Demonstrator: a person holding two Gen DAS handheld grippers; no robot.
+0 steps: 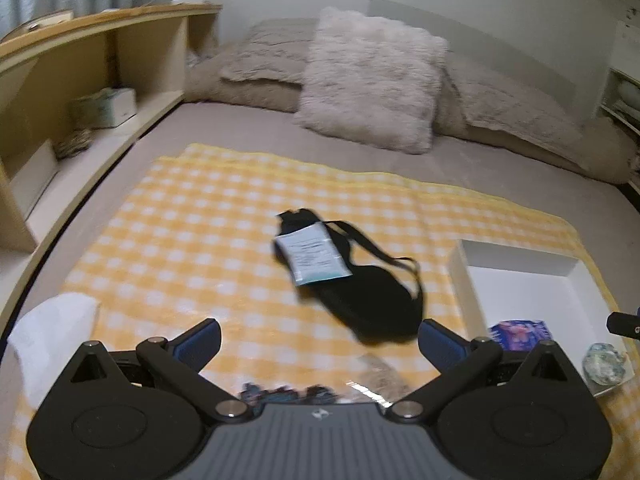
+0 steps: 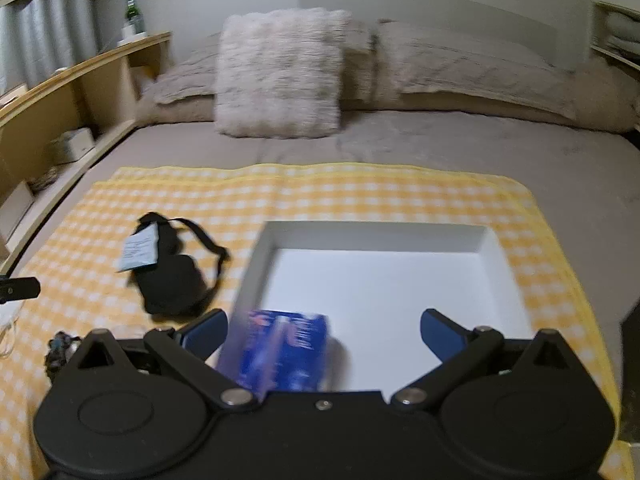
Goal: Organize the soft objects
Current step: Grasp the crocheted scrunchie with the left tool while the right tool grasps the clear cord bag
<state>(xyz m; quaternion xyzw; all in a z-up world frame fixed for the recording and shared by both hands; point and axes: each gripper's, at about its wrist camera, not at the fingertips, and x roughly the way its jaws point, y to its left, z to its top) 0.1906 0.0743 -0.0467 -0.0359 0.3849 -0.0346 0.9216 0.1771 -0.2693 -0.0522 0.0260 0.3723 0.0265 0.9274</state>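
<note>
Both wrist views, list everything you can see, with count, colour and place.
Checked yellow-and-white blanket: one, spread over the bed.
Shallow white box: one, on the blanket's right side.
Blue printed packet: one, blurred, in the box's near left corner.
Black strapped pouch: one, mid-blanket, left of the box.
Pale blue-edged sachet: one, lying on the pouch.
Fluffy off-white cushion: one, propped at the pillows.
Beige pillows: two, at the headboard.
Wooden shelf unit: one, left of the bed.
Green bottle: one, on the shelf top.
Left hand-held gripper: black, blue pads, open.
Right hand-held gripper: same, open.
</note>
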